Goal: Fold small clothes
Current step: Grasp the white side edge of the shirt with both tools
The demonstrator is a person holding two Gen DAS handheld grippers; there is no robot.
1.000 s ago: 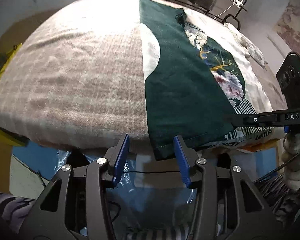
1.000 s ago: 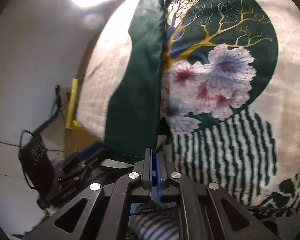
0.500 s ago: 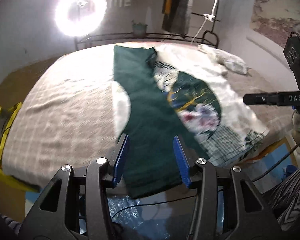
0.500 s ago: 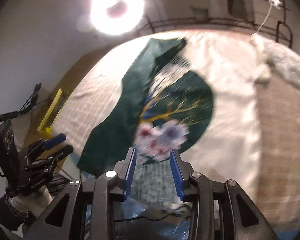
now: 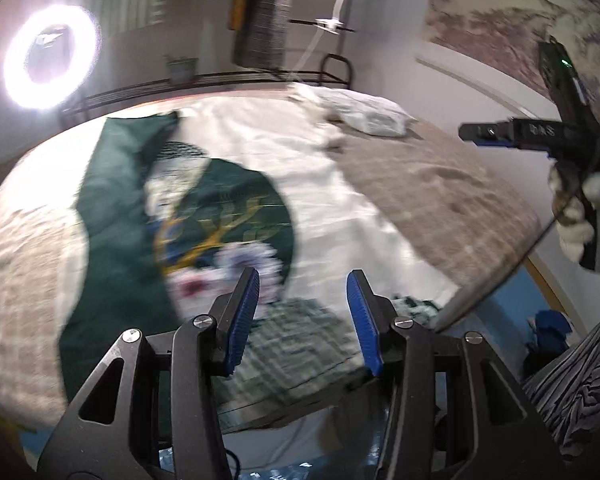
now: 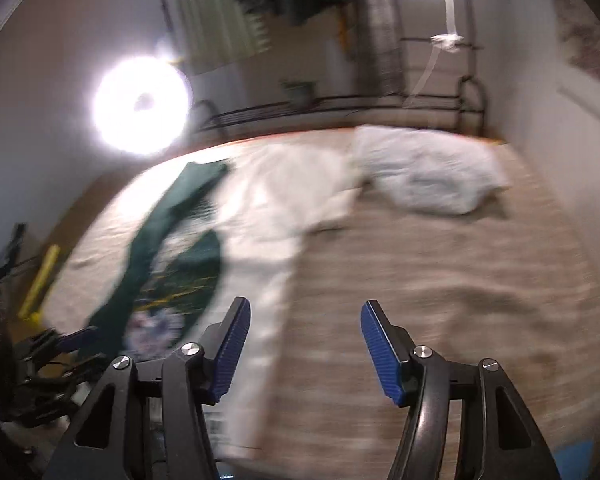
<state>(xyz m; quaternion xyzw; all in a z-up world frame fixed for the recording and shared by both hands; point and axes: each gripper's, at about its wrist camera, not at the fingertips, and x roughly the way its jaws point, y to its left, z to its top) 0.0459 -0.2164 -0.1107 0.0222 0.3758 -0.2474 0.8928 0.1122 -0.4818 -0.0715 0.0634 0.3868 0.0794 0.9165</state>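
The white shirt (image 5: 332,200) with its green tree print lies spread flat on the bed (image 5: 440,200), one side folded over. Left tongs (image 5: 303,304) and right tongs (image 6: 303,340) both hang wide open above it, holding nothing.

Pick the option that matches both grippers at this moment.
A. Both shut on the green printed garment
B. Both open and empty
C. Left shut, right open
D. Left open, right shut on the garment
B: the left gripper and right gripper each show blue fingers spread apart with nothing between them, while the dark green printed garment lies flat on the bed.
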